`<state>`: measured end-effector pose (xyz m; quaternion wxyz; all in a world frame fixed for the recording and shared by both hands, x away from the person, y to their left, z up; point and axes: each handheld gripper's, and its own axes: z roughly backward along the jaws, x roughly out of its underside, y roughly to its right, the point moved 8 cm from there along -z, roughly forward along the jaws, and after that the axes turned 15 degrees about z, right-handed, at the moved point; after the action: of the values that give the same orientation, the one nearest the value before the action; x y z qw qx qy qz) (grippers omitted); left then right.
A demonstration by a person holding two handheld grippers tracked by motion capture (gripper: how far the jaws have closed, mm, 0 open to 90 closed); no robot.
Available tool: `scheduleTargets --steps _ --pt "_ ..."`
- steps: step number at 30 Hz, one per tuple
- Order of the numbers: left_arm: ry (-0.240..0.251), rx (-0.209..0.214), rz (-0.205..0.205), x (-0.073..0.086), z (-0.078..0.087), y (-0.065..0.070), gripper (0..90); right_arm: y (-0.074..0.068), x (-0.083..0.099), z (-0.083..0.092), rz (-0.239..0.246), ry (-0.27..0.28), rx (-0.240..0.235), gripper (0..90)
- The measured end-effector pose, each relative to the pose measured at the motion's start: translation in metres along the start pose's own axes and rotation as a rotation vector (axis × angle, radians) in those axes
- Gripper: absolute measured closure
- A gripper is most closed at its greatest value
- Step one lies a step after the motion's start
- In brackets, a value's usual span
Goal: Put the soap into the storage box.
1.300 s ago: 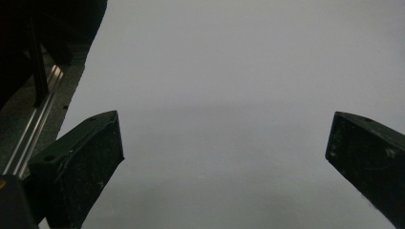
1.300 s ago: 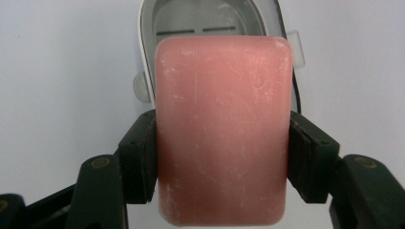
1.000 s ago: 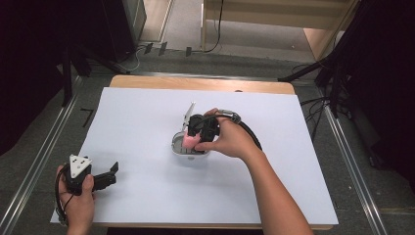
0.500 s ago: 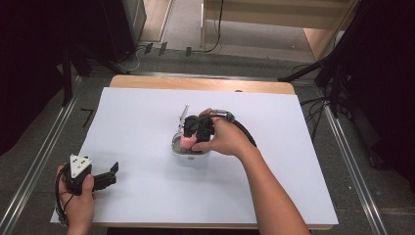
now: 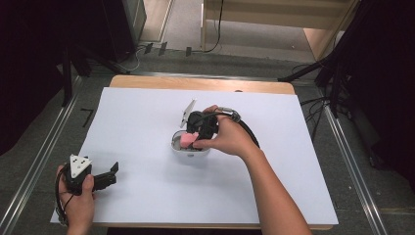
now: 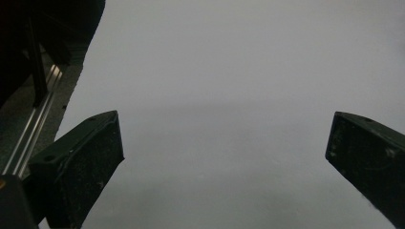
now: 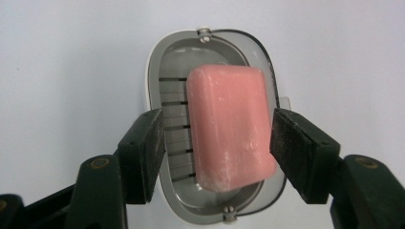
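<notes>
A pink bar of soap (image 7: 229, 129) lies slightly askew in a grey, oval soap dish (image 7: 153, 81) with a slatted bottom. My right gripper (image 7: 217, 148) points down over it, one jaw on each long side of the bar. Its jaws have just been opening: dish slats show in a gap between the left pad (image 7: 143, 148) and the soap, so the gripper is open. In the high view the soap (image 5: 186, 140) and dish (image 5: 191, 152) sit mid-table under my right gripper (image 5: 193, 137). My left gripper (image 5: 113, 175) rests at the near left corner, open wide and empty (image 6: 224, 143).
A white sheet (image 5: 147, 122) covers the table, with a wooden strip (image 5: 195, 84) along its far edge. The right gripper's cable (image 5: 244, 128) loops over the hand. A metal rail (image 6: 28, 138) and dark floor run along the table's left side.
The right hand has stayed over the dish with only a slight shift. The left hand has not moved.
</notes>
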<state>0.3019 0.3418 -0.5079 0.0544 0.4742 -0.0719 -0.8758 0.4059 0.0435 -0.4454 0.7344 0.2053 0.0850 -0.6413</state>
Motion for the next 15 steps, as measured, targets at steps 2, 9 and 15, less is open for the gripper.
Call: scheduleTargets --steps 2,9,15 --pt "-0.001 0.0 -0.003 0.0 0.0 0.0 0.0 -0.002 0.003 0.001 -0.023 0.01 -0.001 34.9" --pt "-0.002 -0.006 -0.003 0.0 0.0 0.0 0.0 -0.009 0.021 0.004 -0.081 0.039 0.001 33.7" --pt "-0.001 -0.007 -0.003 0.0 0.0 0.0 0.0 -0.016 0.036 0.008 -0.104 0.047 0.006 32.7"
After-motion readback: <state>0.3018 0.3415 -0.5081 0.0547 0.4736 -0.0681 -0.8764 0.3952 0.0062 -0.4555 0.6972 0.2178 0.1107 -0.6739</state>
